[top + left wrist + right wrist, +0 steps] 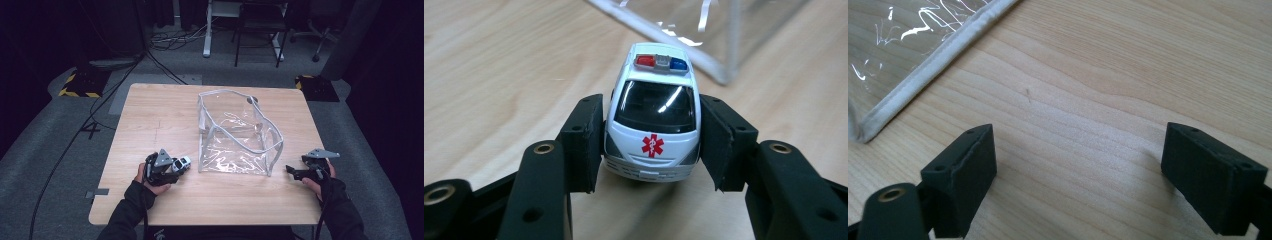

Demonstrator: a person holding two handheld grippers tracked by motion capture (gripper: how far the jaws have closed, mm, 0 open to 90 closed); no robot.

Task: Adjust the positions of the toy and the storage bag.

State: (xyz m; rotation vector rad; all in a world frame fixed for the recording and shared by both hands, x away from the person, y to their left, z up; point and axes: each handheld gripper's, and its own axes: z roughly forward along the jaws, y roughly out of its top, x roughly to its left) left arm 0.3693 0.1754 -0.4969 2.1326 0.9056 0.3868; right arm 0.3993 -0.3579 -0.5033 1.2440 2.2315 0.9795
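A small white toy ambulance car [652, 120] with a red medical star on its bonnet and red and blue roof lights sits between the pads of my left gripper [651, 145], which is shut on its sides. In the high view the car [182, 162] pokes out of the left gripper [172, 167] just left of a clear plastic bag [239, 132] with white piping that stands open on the wooden table [150, 115]. My right gripper [292, 172] rests to the right of the bag, jaws open wide over bare wood [1078, 165], nothing between them.
The bag's white-edged corner [923, 65] lies close to the right gripper's left side. Beyond the table's far edge are cables, yellow-black floor markers [80, 85], a chair and desk legs on grey carpet.
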